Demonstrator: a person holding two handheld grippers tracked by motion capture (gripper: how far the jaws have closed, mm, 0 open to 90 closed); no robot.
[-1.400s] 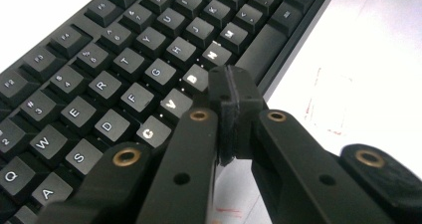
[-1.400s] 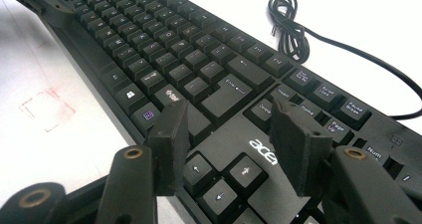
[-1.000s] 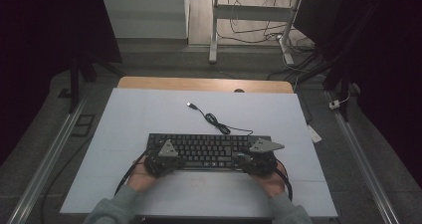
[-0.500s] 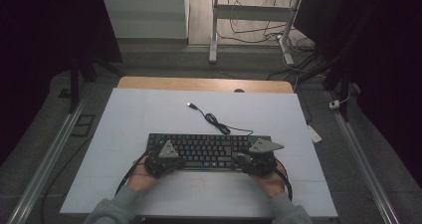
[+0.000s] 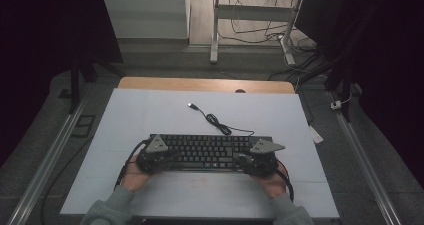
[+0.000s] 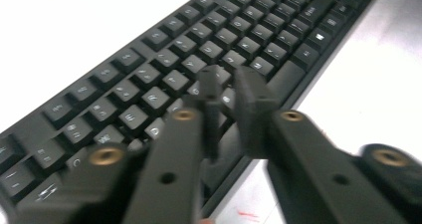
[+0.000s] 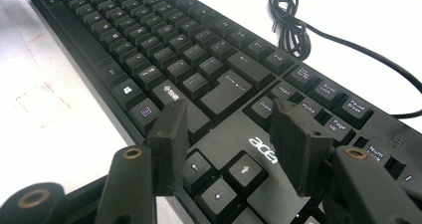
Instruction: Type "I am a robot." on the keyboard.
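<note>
On the white table (image 5: 150, 110), a black keyboard (image 5: 210, 152) lies flat.

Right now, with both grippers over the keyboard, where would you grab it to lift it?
Probably by the two short ends. The keyboard lies flat and long across the mat, so one-sided lifting would tip it. Bring the left gripper in from its left end and the right gripper from its right, jaws over the thin edge.

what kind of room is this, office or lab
Probably a lab or workshop test bench: a keyboard on a white-covered table, metal rails alongside it, and loose cables on the floor behind.
</note>
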